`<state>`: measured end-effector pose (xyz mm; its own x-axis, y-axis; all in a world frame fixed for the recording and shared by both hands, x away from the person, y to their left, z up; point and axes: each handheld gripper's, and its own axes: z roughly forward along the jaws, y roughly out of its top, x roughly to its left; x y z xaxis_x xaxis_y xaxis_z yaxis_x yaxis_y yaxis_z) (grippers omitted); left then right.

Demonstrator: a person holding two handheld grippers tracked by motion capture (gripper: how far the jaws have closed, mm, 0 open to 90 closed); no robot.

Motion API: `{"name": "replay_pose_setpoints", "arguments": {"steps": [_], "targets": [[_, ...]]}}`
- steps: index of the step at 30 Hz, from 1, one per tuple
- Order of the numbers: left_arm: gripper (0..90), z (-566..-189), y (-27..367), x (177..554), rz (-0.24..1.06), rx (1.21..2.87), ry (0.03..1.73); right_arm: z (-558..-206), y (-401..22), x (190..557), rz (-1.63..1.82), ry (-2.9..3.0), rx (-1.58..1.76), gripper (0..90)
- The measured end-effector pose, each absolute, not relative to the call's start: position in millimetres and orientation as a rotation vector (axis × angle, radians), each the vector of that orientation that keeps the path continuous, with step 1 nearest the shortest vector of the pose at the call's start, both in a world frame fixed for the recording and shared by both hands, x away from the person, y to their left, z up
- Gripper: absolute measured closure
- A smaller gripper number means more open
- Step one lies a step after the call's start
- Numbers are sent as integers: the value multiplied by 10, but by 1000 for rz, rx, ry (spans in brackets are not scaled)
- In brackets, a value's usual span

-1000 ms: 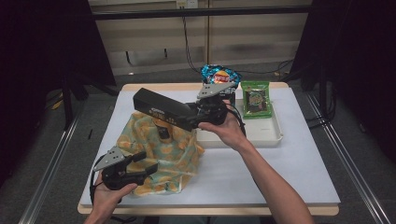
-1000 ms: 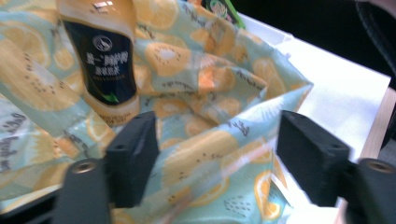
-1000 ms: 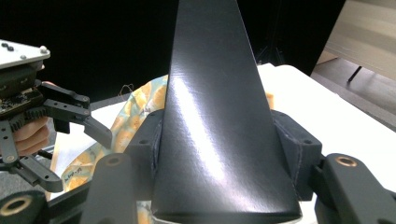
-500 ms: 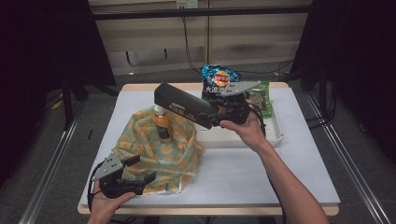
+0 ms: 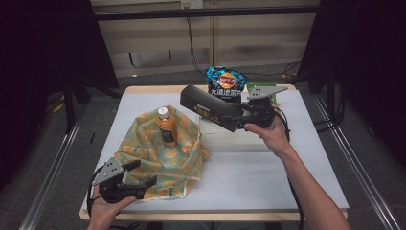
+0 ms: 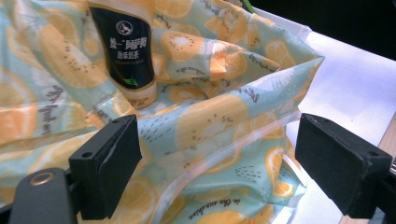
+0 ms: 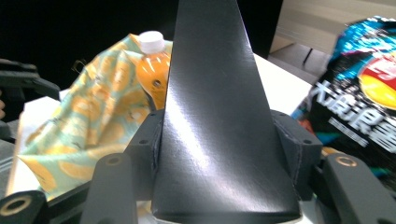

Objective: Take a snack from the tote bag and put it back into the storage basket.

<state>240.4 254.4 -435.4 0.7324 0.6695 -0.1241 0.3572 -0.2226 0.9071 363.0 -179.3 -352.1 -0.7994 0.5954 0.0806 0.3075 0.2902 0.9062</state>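
Black box (image 5: pixel 210 107) — long, glossy, perhaps cardboard — gold lettering.

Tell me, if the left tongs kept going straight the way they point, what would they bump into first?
Probably the fruit-print cloth bag: it already lies between the open left tongs. Farther along stands the orange drink bottle inside it, though depth is hard to judge.

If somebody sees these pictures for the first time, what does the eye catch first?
Probably the long black box, clamped in the right gripper and held in the air above the table's middle. Next, the fruit-print bag at the left with an orange drink bottle standing in it; the left gripper, jaws open, is at its near edge.
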Motion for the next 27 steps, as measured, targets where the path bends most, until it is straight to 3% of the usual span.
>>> {"name": "replay_pose_setpoints", "arguments": {"steps": [27], "targets": [[129, -4333, 2569, 2443, 375, 1828, 804, -3977, -2122, 3711, 1344, 2403, 870, 430]]}}
